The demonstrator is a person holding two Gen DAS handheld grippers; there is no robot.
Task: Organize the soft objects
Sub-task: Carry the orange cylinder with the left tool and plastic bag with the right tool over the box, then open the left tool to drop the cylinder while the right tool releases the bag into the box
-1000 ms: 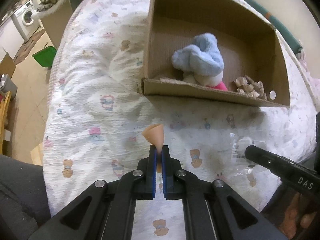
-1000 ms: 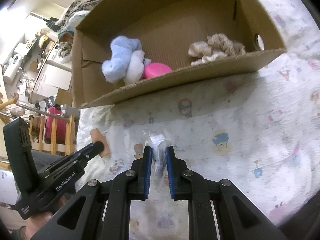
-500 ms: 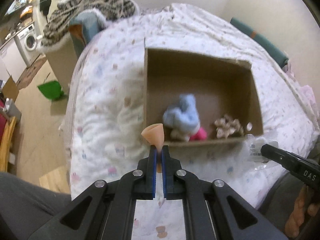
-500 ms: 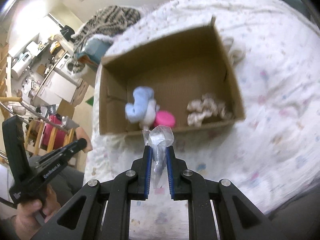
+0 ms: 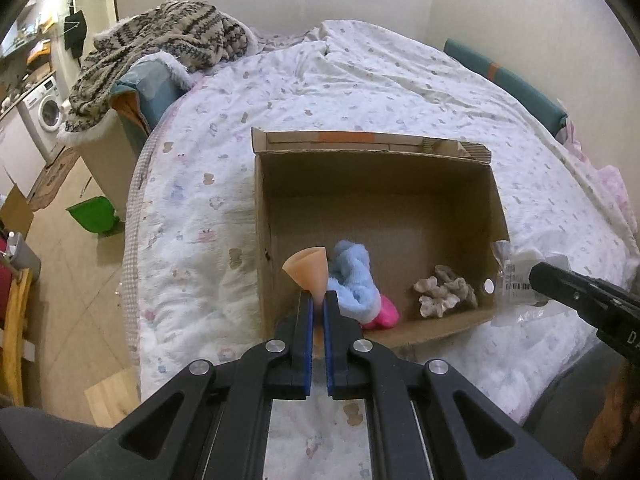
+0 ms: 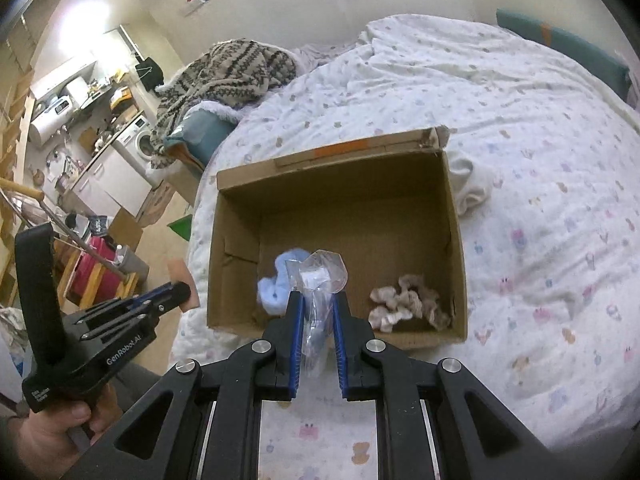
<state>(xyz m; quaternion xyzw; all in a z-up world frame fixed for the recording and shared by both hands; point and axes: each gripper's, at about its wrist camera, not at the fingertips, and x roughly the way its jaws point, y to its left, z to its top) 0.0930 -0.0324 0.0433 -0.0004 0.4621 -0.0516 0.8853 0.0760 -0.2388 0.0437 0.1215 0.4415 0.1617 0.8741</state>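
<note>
An open cardboard box (image 5: 376, 196) lies on the bed; it also shows in the right wrist view (image 6: 336, 208). Inside are a light blue plush (image 5: 354, 276), a pink item (image 5: 384, 316) and a beige scrunchie (image 5: 444, 290). My left gripper (image 5: 319, 300) is shut on a peach sponge wedge (image 5: 308, 270), held above the box's near left corner. My right gripper (image 6: 316, 300) is shut on a clear plastic packet (image 6: 320, 276), held above the box's near edge. The packet also shows in the left wrist view (image 5: 516, 268).
The bed (image 5: 360, 80) has a white printed quilt. A patterned knit blanket (image 5: 160, 36) lies on a bin at the left. A white cloth (image 6: 472, 184) lies right of the box. A green bin (image 5: 94, 214) and washing machine (image 5: 48, 112) stand on the floor.
Both grippers have lifted up from the quilt with their objects and now hang high over the box's near edge; the view has widened.
</note>
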